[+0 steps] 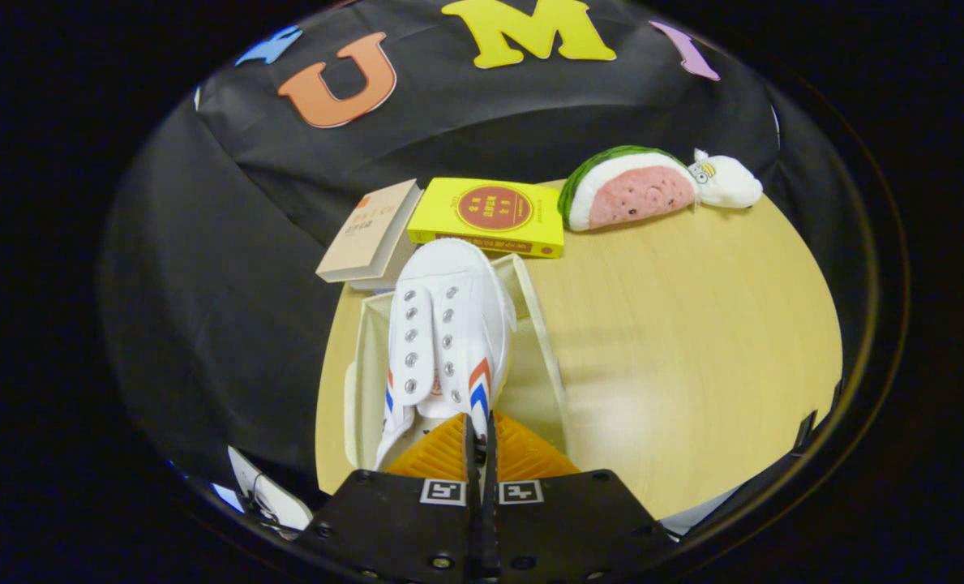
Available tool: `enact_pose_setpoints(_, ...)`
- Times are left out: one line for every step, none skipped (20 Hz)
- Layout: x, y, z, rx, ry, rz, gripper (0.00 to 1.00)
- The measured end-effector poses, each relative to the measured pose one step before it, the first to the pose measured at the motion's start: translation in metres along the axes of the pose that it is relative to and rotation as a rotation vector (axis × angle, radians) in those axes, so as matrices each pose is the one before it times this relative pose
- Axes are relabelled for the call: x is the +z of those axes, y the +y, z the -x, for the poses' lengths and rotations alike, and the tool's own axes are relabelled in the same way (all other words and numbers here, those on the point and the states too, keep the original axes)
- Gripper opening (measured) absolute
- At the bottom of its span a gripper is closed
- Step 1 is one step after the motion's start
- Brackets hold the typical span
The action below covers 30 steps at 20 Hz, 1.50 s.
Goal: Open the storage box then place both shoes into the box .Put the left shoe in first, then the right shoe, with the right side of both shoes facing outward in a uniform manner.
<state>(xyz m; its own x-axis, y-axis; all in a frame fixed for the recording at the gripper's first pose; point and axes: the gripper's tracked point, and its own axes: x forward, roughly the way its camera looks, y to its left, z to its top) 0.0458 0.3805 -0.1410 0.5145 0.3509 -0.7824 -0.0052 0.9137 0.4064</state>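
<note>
White canvas sneaker (pixel 447 324) is held by its heel collar, toe away, over the open translucent storage box (pixel 540 324); its heel is hidden by the gripper (pixel 482 434), fingers pinched together on it. Beyond, two books (pixel 486 215) and a watermelon plush (pixel 629 188) are seen on the wooden table (pixel 692 341).

Even bright light; soft glare on table (pixel 692 341); sharp centre; fisheye-bent edges.

My gripper (pixel 482 434) has ribbed finger pads (pixel 441 454) on a dark, screw-studded body bearing two small square black-and-white markers (pixel 482 491).
</note>
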Motion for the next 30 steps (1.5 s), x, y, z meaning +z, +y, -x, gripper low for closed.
enact_pose_setpoints(-0.00139,-0.00274,-0.00369,-0.01694,0.00025,0.00502,0.0)
enact_pose_setpoints(-0.00126,-0.00328,-0.00321,-0.01262,0.00169,0.00255,0.0)
enact_pose_setpoints(-0.00122,-0.00292,-0.00422,-0.00875,0.00175,-0.00181,0.0)
enact_pose_setpoints(-0.00131,-0.00321,-0.00433,-0.00878,0.0031,-0.00241,0.0)
enact_pose_setpoints(-0.00085,-0.00325,-0.00354,-0.01018,0.00118,0.0015,0.0)
enact_pose_setpoints(-0.00162,-0.00029,-0.00346,-0.00801,-0.00139,0.01157,0.0)
enact_pose_setpoints(0.00006,0.00029,-0.00235,-0.01004,-0.00675,0.02445,0.0)
enact_pose_setpoints(-0.00069,-0.00197,-0.00207,-0.01409,-0.00398,0.0235,0.0)
enact_pose_setpoints(-0.00146,0.00115,-0.00199,0.00304,0.00039,-0.00333,0.0)
enact_pose_setpoints(-0.00149,0.00083,-0.0013,0.00479,0.0054,-0.01341,0.0)
enact_pose_setpoints(-0.00146,0.00076,-0.00124,0.00294,0.00405,-0.00677,0.0)
enact_pose_setpoints(-0.00012,-0.00115,-0.00091,-0.00723,-0.00291,0.01019,0.0)
enact_pose_setpoints(0.0003,-0.0015,0.00002,-0.00779,-0.00684,0.01431,0.0)
enact_pose_setpoints(-0.00039,0.0003,0.00009,-0.00249,-0.00318,0.00563,0.0)
enact_pose_setpoints(-0.00167,0.00011,0.00008,0.00082,0.00345,-0.00232,0.0)
enact_pose_setpoints(-0.00091,-0.00056,-0.0001,0.00284,0.00122,-0.00284,0.0)
enact_pose_setpoints(-0.00123,-0.00156,0.00047,-0.00299,0.00123,-0.00471,0.0)
enact_pose_setpoints(-0.00193,-0.00205,-0.00063,-0.00319,0.00168,-0.00302,0.0)
enact_pose_setpoints(-0.00337,-0.00123,-0.00167,-0.00444,0.00876,-0.00214,0.0)
enact_pose_setpoints(-0.00029,-0.00271,-0.00075,-0.00529,-0.00069,-0.00477,0.0)
enact_pose_setpoints(0.0012,-0.00077,-0.00002,-0.00025,-0.00405,-0.00886,0.0)
enact_pose_setpoints(-0.00053,0.00118,-0.00034,0.00202,0.00165,-0.00179,0.0)
enact_pose_setpoints(0.00062,0.00028,-0.00035,-0.0038,-0.0033,0.00538,0.0)
enact_pose_setpoints(0.00072,-0.00099,-0.00058,-0.00718,-0.00187,0.0051,0.0)
enact_pose_setpoints(-0.00028,-0.00078,-0.00097,-0.0106,-0.00051,0.00351,0.0)
enact_pose_setpoints(-0.00087,-0.00116,-0.00158,-0.01259,-0.00144,0.00558,0.01)
enact_pose_setpoints(-0.00162,0.00016,-0.00129,-0.00418,-0.00384,0.00481,0.02)
enact_pose_setpoints(0.00052,0.00589,-0.00039,0.01649,-0.00513,0.00047,0.03)
enact_pose_setpoints(0.00144,0.00424,0.00126,0.01165,-0.00706,0.00581,0.17)
enact_pose_setpoints(0.00241,0.00303,0.00332,0.00597,-0.01625,0.01406,0.31)
